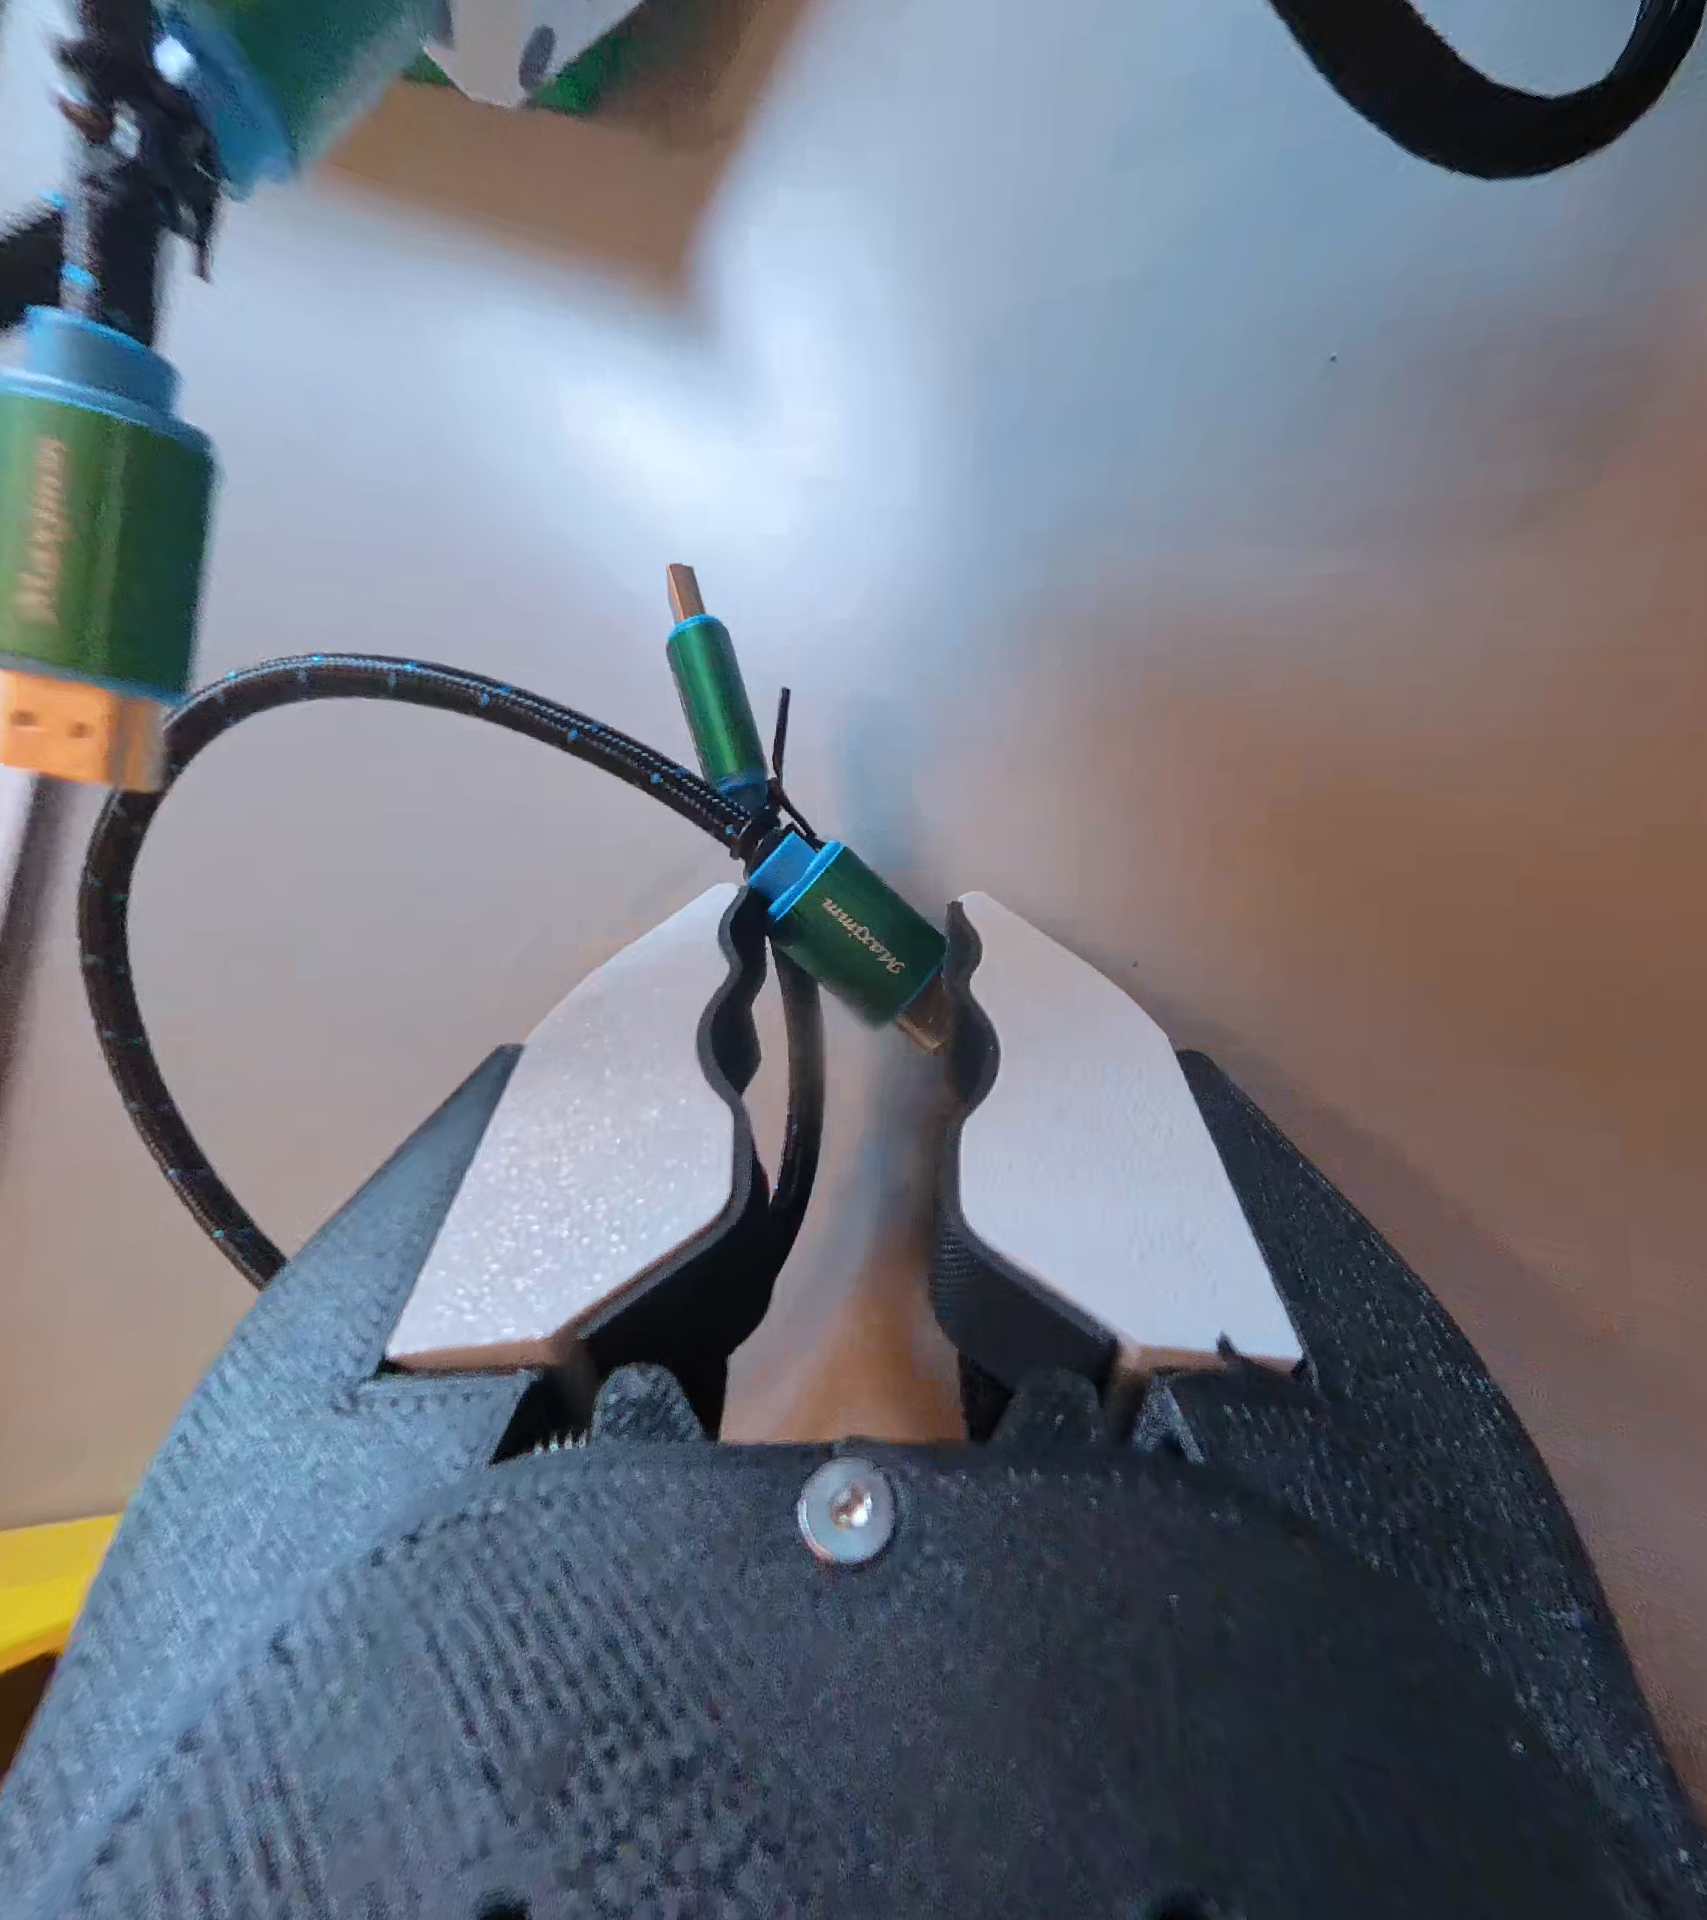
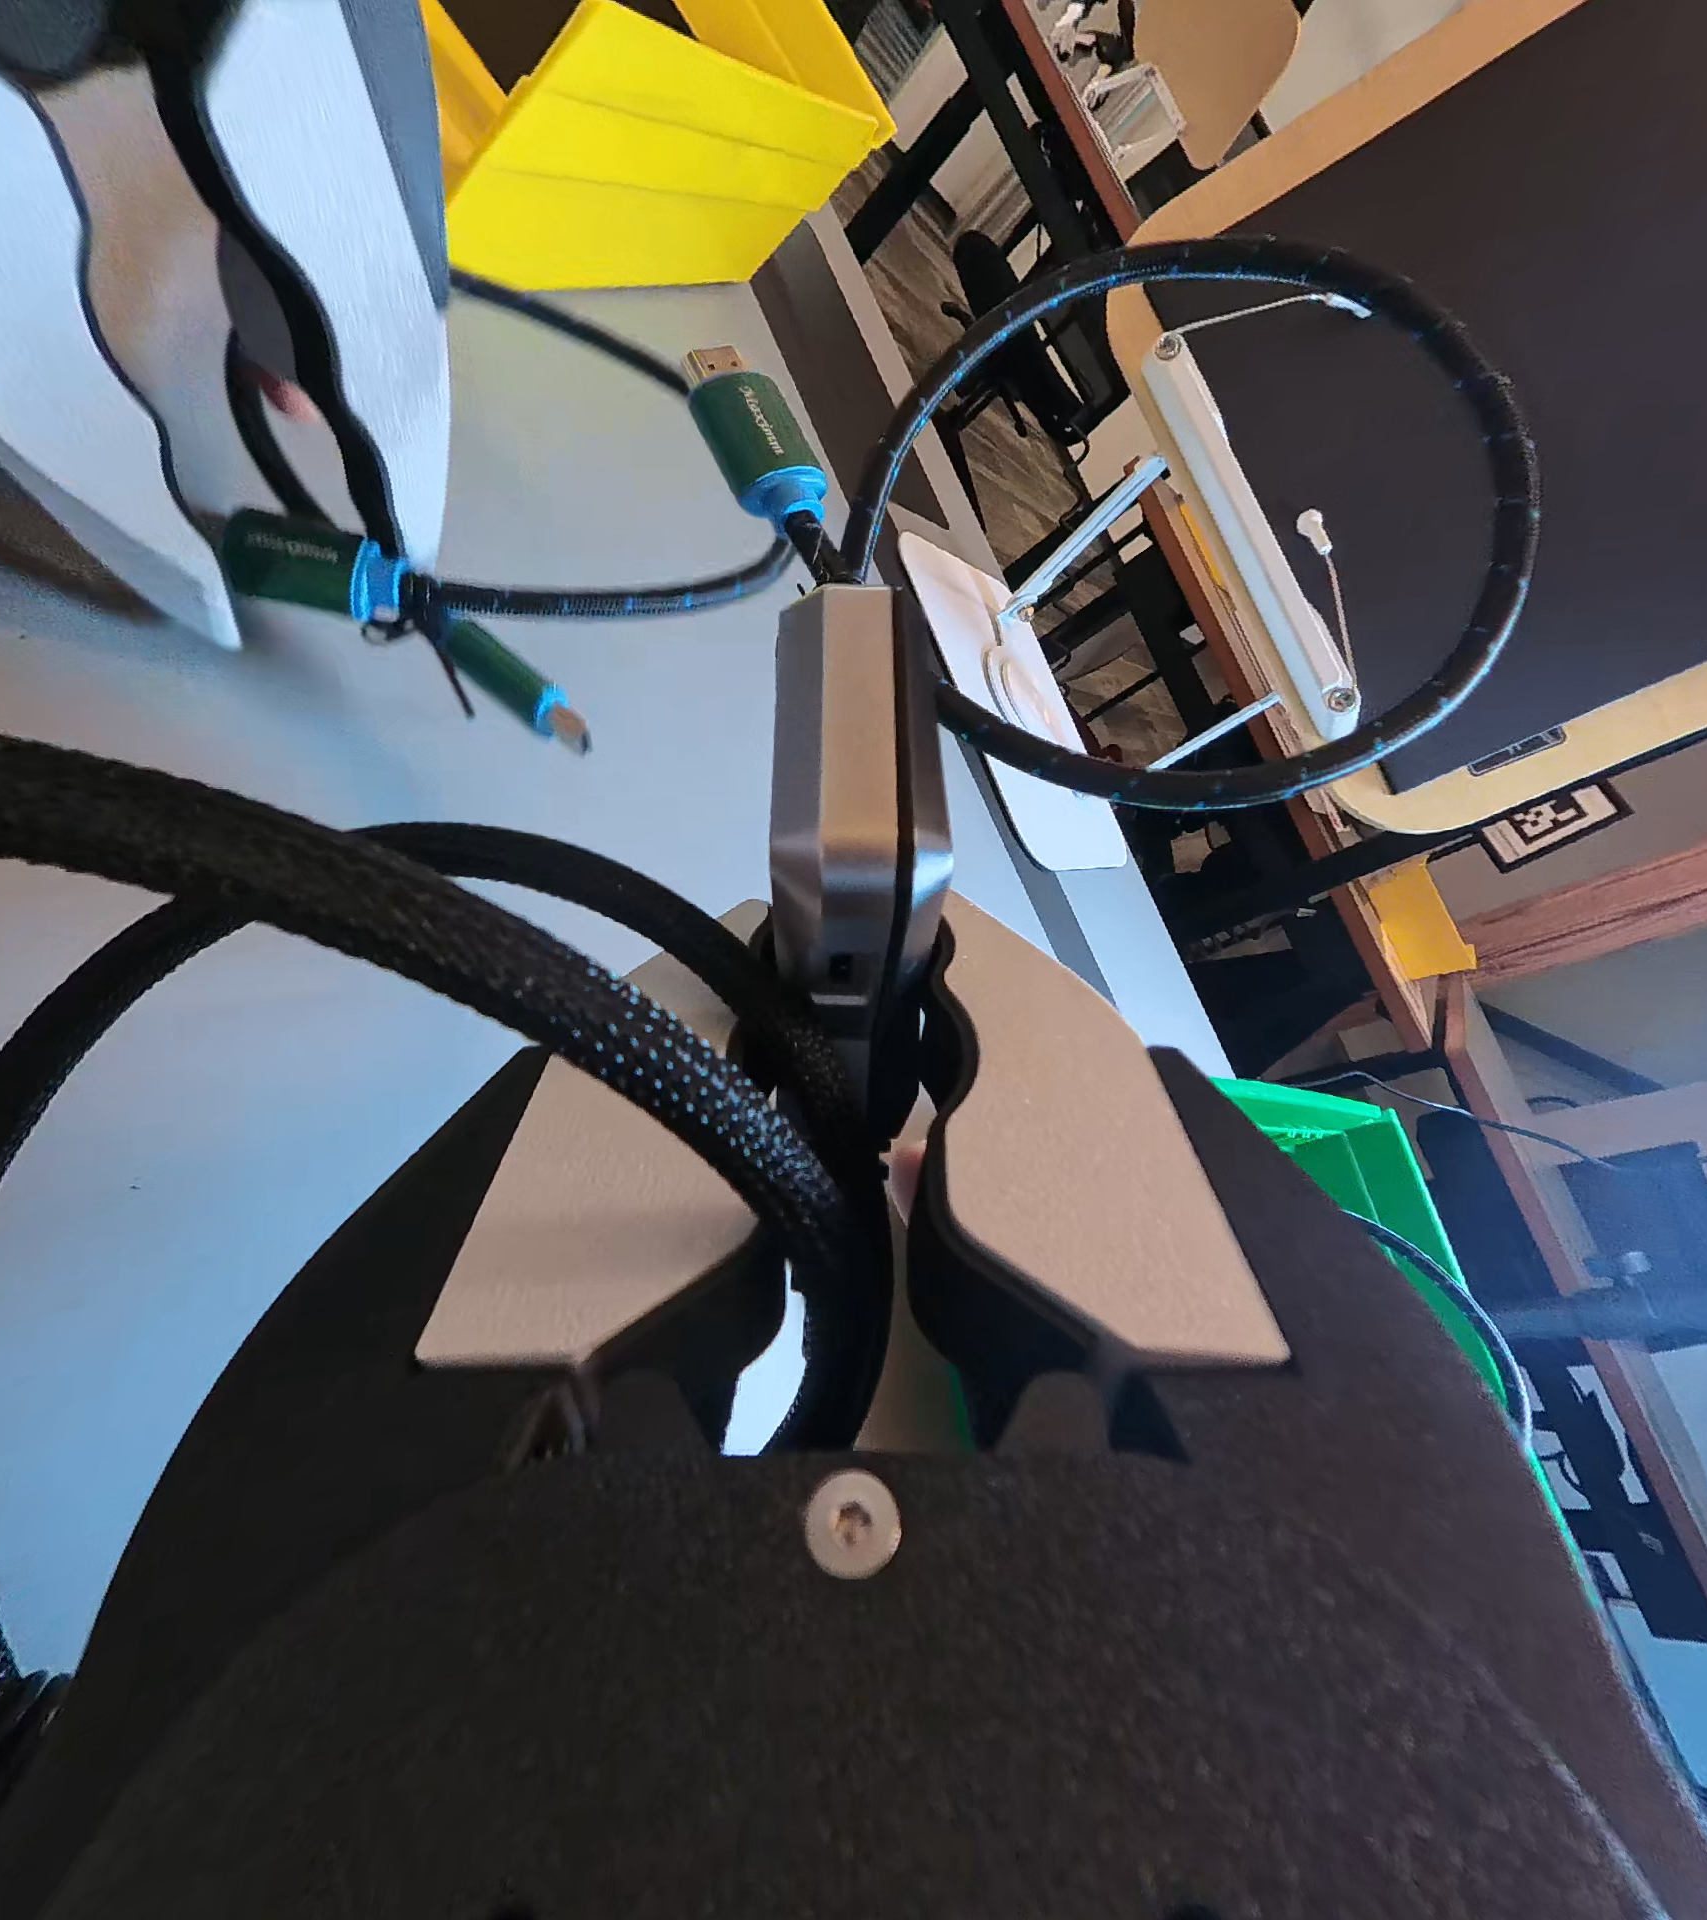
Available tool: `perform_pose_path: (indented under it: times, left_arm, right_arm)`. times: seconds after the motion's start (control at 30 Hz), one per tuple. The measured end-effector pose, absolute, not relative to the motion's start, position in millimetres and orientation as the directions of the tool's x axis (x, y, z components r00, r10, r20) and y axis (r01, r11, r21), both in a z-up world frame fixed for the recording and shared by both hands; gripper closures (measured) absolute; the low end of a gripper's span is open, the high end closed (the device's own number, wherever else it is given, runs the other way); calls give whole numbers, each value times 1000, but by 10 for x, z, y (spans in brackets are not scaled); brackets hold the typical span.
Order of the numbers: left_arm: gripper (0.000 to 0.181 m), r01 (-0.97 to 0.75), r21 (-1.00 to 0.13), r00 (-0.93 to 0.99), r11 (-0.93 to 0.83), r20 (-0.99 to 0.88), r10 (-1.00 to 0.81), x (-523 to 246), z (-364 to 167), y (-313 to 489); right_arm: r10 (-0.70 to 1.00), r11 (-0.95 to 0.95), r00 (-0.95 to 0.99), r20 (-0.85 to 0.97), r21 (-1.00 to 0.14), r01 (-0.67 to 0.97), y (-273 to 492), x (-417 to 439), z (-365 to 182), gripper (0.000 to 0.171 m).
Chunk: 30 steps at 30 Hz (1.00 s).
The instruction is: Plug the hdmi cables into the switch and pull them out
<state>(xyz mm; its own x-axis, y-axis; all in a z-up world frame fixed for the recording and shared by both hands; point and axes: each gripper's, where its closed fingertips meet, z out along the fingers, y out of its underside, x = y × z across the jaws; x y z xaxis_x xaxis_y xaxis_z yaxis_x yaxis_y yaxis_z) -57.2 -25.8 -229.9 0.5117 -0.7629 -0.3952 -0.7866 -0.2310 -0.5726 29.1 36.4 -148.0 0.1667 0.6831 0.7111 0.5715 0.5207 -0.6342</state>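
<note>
**A:** Two grippers are working here. Which one is nearer the plug?

**B:** The left gripper [image 1: 847,914]. The green metal HDMI plug with a blue collar [image 1: 859,945] is lying right between its white fingertips, low over the pale grey table [image 1: 1244,520].

**A:** How is its long axis running?

**B:** Diagonally across the gap. The gold tip is pointing back toward the palm and touching the right-hand finger. The collar end is pointing away, beside the left-hand finger. The fingers are bracketing the plug, but whether they are pressing it I cannot tell.

**A:** Anything attached to it?

**B:** A black cable tie [image 1: 781,769] is binding its black braided cable flecked with blue [image 1: 361,675] to a second slim green plug [image 1: 714,696], which is pointing away from the gripper.

**A:** And the switch?

**B:** The right gripper [image 2: 854,935] is clenching the lower end of the grey metal switch box [image 2: 854,748], which is standing on edge above the table. A thick black mesh sleeve [image 2: 516,966] is passing between the same fingers. A third green plug [image 2: 755,426] is hanging on its cable just beyond the box's far end.

**A:** What does the coming move call for?

**B:** Probably squaring the plug to the fingers, then turning its tip toward the box. The HDMI sockets are not showing in either view.
</note>
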Motion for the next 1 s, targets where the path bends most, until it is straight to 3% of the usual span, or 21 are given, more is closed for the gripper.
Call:
perform_pose_path:
  times: [0.03, 0.23, 0.43, 0.57, 0.7, 1.0]
  left_arm:
    - [147, -803, -558, 501, -207, -445, -743, -608, -2230, -252]
    - [147, -896, -423, 414, -139, -679, -606, -832, -1905, -323]
    - [147, -922, -362, 376, -135, -760, -531, -953, -1723, -455]
    - [147, -954, -297, 281, -46, -828, -485, -927, -1515, -458]
    - [147, -968, -245, 178, 46, -810, -559, -693, -1582, -511]
    - [147, -985, -155, 80, 79, -809, -583, -665, -1688, -649]
  right_arm:
    - [678, 523, 167, 716, -629, 576, 375, 300, -1483, 148]
    - [667, 527, 190, 721, -636, 563, 399, 281, -1475, 148]
    - [568, 423, 307, 764, -591, 687, 692, 412, -1481, 148]
    - [559, 618, 124, 820, -511, 597, 418, 205, -1562, 148]
    - [506, 736, 32, 862, -451, 505, 77, -17, -1524, 148]
    - [392, 807, -54, 918, -315, 500, -51, -85, -1570, 148]
